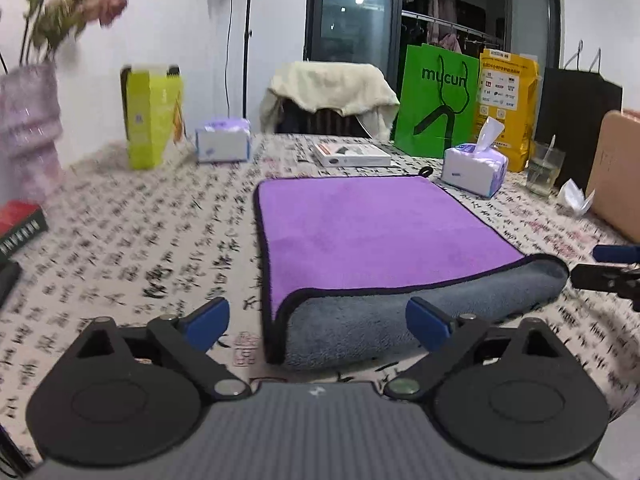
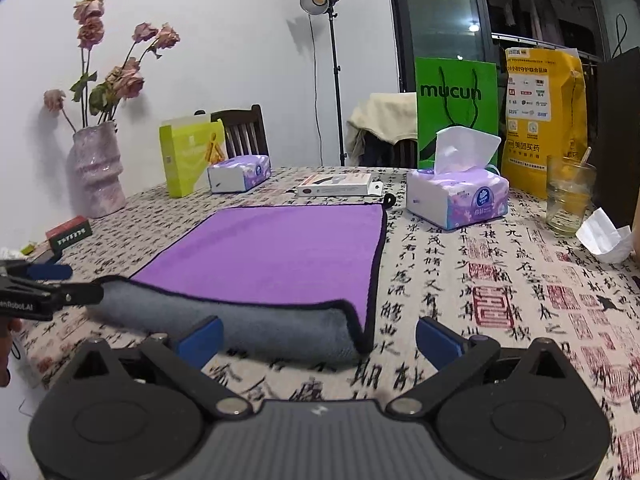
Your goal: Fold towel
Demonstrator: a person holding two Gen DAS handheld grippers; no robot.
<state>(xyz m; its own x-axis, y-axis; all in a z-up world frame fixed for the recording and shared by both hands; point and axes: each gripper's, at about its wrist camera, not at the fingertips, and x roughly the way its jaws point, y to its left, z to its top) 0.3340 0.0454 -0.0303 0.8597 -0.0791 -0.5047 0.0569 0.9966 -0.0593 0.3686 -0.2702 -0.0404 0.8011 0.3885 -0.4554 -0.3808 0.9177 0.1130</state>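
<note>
The tabletop, under its calligraphy-print cloth, carries everything here, and right in the middle lies the towel, purple face up. Its near edge is rolled back toward the far side, showing a grey underside in a soft, rounded hump. That hump says plenty: plush, limp cloth, light and not slippery, likely to sag wherever it isn't held. The dark bound hem looks like the firmest place to pinch, and the two near corners are the obvious handles.

The left tool hovers spread wide over the near left corner, gripping nothing. The right tool sits the same way at the near right corner, jaws apart and empty. Each tool's tip pokes into the edge of the other's view.

A tissue pack stands just beside the towel's far right corner, where a small hanging loop sticks out.
</note>
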